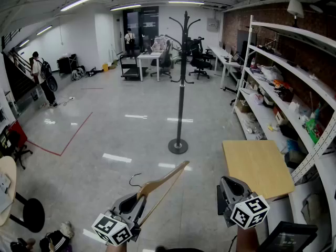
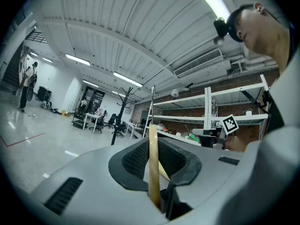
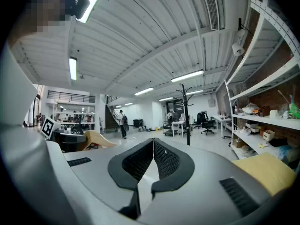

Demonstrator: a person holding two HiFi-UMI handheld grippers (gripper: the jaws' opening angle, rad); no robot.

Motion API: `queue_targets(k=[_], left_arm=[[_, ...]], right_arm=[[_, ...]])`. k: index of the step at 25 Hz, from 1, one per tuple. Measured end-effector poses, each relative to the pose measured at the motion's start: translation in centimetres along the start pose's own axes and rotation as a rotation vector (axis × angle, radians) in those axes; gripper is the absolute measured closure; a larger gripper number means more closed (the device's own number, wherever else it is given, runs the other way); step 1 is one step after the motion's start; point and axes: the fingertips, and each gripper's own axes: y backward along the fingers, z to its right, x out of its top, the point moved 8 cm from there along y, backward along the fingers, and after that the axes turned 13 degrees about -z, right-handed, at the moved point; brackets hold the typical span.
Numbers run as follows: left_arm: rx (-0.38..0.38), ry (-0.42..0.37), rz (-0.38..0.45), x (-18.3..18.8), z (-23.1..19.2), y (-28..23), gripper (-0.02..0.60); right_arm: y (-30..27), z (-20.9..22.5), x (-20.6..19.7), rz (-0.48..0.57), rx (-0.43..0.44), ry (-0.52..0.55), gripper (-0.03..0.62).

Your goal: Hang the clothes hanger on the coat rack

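A black coat rack (image 1: 181,83) with curved hooks at its top stands on a round base in the middle of the shiny floor, a few steps ahead. My left gripper (image 1: 137,200) is shut on a pale wooden clothes hanger (image 1: 164,183), whose arm slants up to the right and whose wire hook (image 1: 134,179) points left. Between the left jaws the hanger (image 2: 153,161) shows as a thin upright wooden edge. My right gripper (image 1: 222,189) is shut with nothing in it, low at the right. The rack (image 3: 184,111) shows far off in the right gripper view.
White metal shelving (image 1: 286,88) full of small items runs along the right wall. A yellowish square tabletop (image 1: 256,167) sits just ahead of my right gripper. Desks, a cart and office chairs (image 1: 157,56) stand at the back. A person (image 1: 41,77) stands far left.
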Motion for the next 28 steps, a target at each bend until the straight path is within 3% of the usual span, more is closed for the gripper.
queue_targets(k=[16,28], left_arm=[[-0.067,0.011,-0.010,-0.1,-5.1,-0.8,0.529],[-0.043,0.009,-0.032,3.2,-7.9,-10.3,0.529]], right_arm=[[-3.1,-2.2,0.9,-0.027,-0.043,0.012,0.586],[-10.0,6.5,2.7,0.015,-0.002,-0.025,0.586]])
